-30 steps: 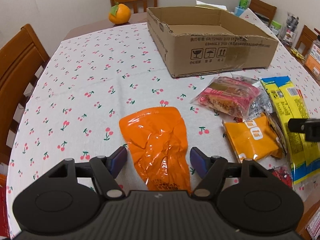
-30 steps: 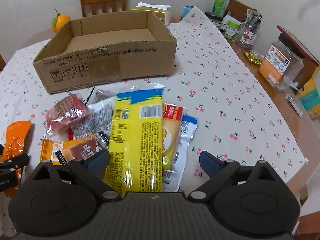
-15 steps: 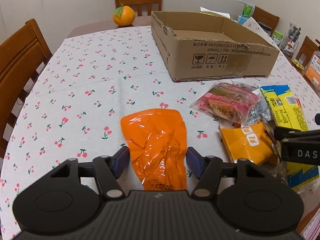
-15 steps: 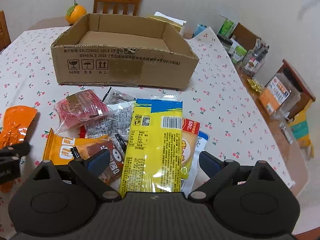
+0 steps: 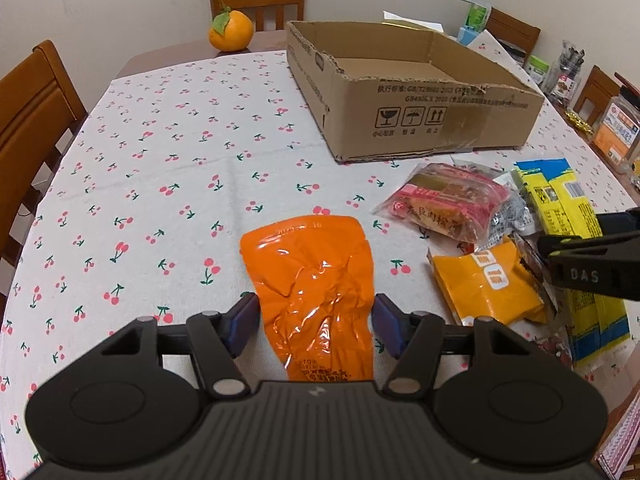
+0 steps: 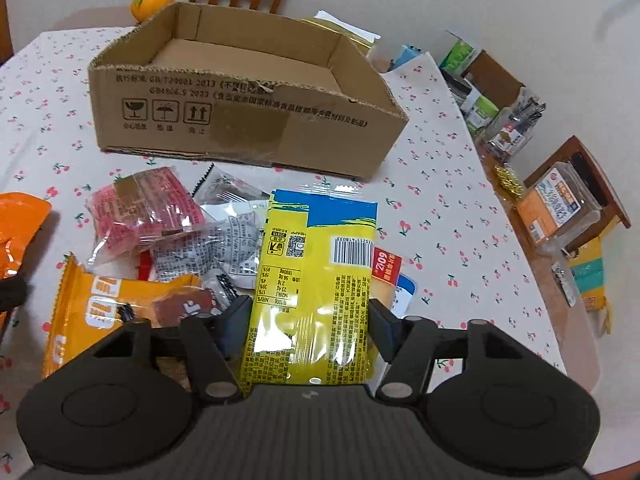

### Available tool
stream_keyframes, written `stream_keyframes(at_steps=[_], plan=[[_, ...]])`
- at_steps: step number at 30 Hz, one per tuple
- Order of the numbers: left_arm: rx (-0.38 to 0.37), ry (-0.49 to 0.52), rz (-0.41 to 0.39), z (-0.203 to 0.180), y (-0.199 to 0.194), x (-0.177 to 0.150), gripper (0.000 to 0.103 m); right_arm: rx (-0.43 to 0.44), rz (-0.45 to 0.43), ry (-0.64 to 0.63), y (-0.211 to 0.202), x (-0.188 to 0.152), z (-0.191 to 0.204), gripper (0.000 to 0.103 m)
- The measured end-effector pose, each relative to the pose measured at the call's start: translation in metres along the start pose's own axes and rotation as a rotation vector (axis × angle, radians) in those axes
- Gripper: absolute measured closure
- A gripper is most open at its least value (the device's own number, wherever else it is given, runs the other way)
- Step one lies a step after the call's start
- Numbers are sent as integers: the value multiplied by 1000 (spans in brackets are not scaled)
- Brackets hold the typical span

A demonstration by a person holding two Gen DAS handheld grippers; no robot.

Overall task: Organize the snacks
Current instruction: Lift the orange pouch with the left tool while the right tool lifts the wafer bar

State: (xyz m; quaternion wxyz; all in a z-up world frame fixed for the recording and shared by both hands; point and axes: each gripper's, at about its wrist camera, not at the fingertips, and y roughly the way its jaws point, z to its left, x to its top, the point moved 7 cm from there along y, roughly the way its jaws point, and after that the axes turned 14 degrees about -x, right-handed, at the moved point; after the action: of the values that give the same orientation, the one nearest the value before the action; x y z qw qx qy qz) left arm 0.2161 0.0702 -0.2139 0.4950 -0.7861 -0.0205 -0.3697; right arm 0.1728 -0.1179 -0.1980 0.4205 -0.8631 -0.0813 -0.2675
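An empty cardboard box stands at the back of the table; it also shows in the right wrist view. My left gripper is open, its fingers on either side of a flat orange pouch, close to its edges. My right gripper is open, its fingers on either side of a long yellow and blue packet, close to its edges. Beside that packet lie a pink packet, a clear printed packet and an orange-yellow bar.
A tangerine sits at the far table edge. Wooden chairs stand at the left and back. Jars and small boxes crowd a side shelf on the right. The cherry-print tablecloth covers the table.
Both grippers have narrowed around their packets. The right gripper has swung left and moved forward over the yellow packet. The left gripper has moved slightly forward over the orange pouch.
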Motion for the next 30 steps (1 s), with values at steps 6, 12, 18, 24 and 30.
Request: stream_keyframes(at_steps=[6, 12, 18, 24, 30], plan=[[-12, -3, 22, 1, -2, 1, 42, 78, 3, -5, -2, 2, -10, 41], [-1, -1, 33, 1, -10, 6, 42, 214, 0, -28, -1, 11, -24, 41], [33, 4, 50, -8, -13, 11, 42, 315, -14, -65, 0, 25, -38, 41], [40, 10, 59, -20, -16, 22, 44, 384, -48, -111, 1, 41, -50, 41], [56, 25, 54, -23, -9, 23, 44, 425, -81, -139, 4, 51, -55, 41]])
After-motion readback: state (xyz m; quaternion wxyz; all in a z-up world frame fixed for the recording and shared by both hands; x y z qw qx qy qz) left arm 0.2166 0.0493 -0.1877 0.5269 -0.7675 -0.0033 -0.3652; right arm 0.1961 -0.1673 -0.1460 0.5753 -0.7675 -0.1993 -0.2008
